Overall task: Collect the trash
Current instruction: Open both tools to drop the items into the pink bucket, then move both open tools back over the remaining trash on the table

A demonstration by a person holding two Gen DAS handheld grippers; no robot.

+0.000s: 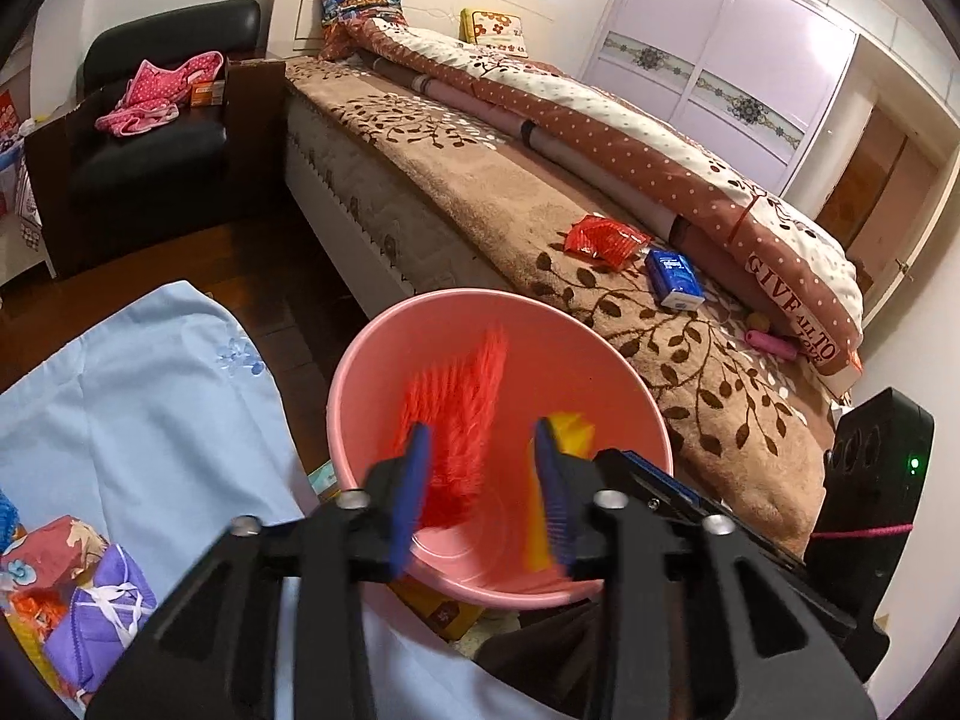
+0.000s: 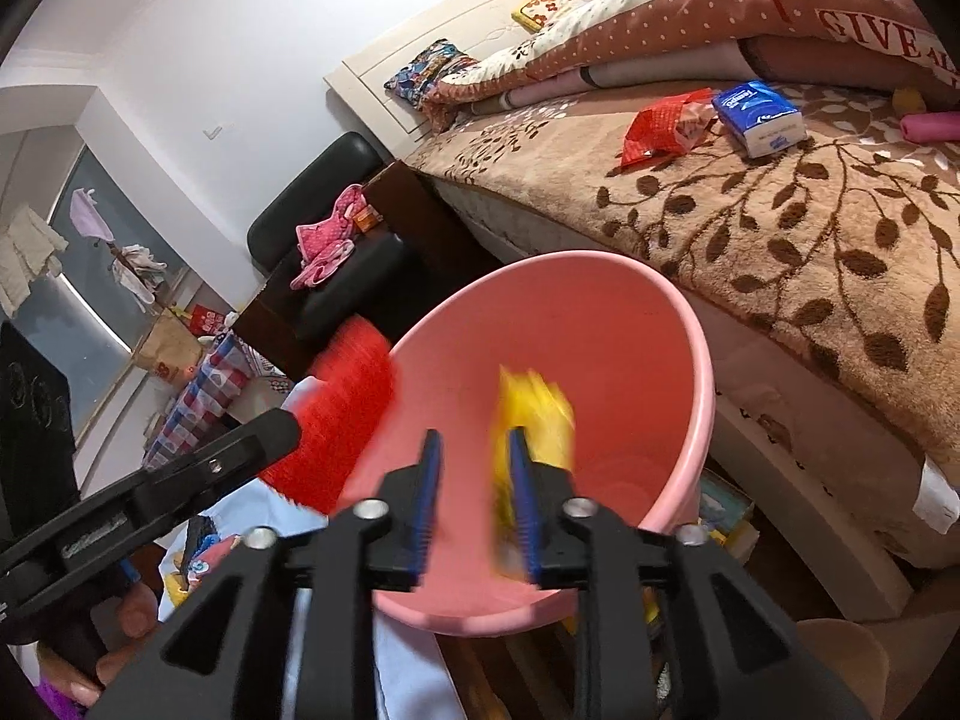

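Observation:
A pink bucket (image 1: 600, 360) stands by the bed; it also shows in the right wrist view (image 2: 600, 300). My left gripper (image 1: 483, 480) is open over its mouth, and a blurred red wrapper (image 1: 462, 408) is in the air between the fingers, over the bucket. My right gripper (image 2: 474, 492) is open over the bucket too, with a blurred yellow wrapper (image 2: 534, 402) just past its right finger. The red wrapper (image 2: 348, 414) and the left gripper's finger (image 2: 180, 468) show at the left of the right wrist view. On the bed lie a red packet (image 1: 603, 239) and a blue tissue pack (image 1: 673, 276).
The bed's brown leaf blanket (image 1: 690, 360) runs to the right, with a rolled quilt (image 1: 660, 138) behind. A small pink object (image 1: 768, 341) lies near the quilt. A black armchair (image 1: 150, 138) with pink clothes stands at the back left. A light blue cloth (image 1: 138, 396) lies at left.

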